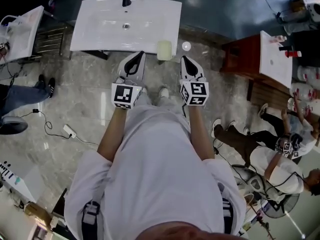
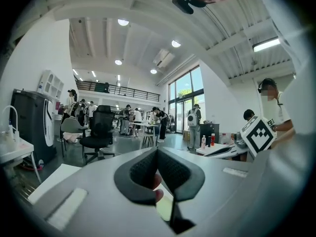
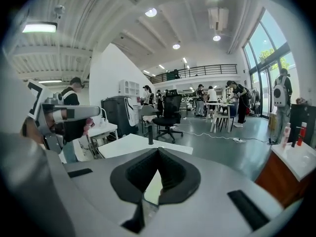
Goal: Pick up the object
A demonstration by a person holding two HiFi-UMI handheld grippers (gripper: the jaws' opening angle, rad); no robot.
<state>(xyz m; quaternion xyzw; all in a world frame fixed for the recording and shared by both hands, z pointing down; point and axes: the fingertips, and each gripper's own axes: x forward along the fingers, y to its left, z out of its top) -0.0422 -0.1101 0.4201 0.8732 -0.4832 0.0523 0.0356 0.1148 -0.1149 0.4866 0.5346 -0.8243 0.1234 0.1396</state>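
The left gripper point(image 1: 137, 56) and right gripper point(image 1: 186, 59) are white, black-padded (cubes point(image 1: 125, 95) in black-and-white squares). Ahead, a white sink point(image 1: 100, 29); between their tips, a pale yellow block point(image 1: 164, 50).

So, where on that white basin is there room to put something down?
The basin is bare left and right of the drain. Its front right corner is crowded: a pale block sits there, with the right gripper close by.
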